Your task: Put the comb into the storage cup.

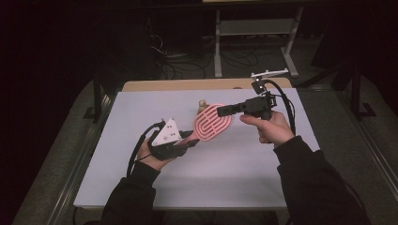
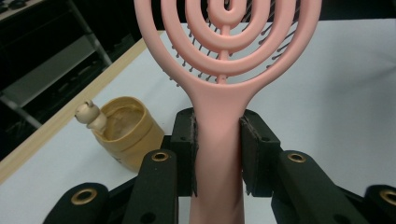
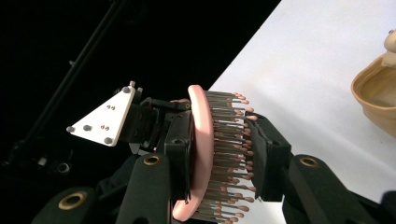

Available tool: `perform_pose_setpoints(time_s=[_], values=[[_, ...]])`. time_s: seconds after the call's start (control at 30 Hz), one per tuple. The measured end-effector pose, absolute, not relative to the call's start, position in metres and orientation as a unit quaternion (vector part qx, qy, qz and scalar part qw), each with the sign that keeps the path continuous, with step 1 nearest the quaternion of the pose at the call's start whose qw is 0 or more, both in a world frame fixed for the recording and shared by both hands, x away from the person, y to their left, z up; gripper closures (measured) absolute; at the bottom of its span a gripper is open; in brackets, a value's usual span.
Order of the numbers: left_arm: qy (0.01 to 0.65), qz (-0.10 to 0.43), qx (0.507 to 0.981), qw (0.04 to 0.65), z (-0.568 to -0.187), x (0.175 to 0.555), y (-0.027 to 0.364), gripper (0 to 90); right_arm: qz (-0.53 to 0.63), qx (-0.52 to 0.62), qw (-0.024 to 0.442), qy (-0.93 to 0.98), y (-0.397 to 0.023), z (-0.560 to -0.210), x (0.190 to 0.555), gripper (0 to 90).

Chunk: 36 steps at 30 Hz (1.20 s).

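A pink hairbrush (image 1: 213, 123) with an open spiral head is held up over the white table sheet (image 1: 234, 173). My left gripper (image 1: 191, 142) is shut on its handle; in the left gripper view the pads press both sides of the handle (image 2: 219, 140). My right gripper (image 1: 220, 110) comes in from the right and is shut on the brush head. In the right gripper view one jaw lies on the pink back (image 3: 201, 135) and the other against the bristle tips. The left gripper's grey plate (image 3: 105, 119) is behind the brush.
A small tan cup (image 1: 202, 104) with a little figure on its rim stands just beyond the brush; it is also in the gripper views, cup (image 2: 123, 130) and cup (image 3: 373, 98). A wooden table edge (image 1: 187, 84) borders the sheet. A metal stand (image 1: 253, 28) and floor cables lie behind.
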<state>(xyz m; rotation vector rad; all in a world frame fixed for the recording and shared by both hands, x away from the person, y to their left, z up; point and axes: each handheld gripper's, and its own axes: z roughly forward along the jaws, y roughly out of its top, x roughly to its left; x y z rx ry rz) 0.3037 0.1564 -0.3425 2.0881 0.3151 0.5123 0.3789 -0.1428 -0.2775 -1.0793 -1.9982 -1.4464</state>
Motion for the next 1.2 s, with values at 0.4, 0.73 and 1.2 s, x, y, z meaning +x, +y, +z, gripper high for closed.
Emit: perform_pose_setpoints(time_s=[0.4,0.73,1.2], values=[[0.127,0.19,0.854,0.468,-0.342,0.304,0.156,68.0,-0.514,-0.375,0.198,-0.746,-0.133,-0.262,0.372,63.0],[0.139,0.186,0.848,0.477,-0.343,0.307,0.159,63.6,-0.509,-0.377,0.187,-0.751,-0.132,-0.256,0.373,63.1],[0.158,0.192,0.84,0.483,-0.346,0.307,0.163,44.2,-0.503,-0.385,0.181,-0.753,-0.131,-0.254,0.375,63.1]])
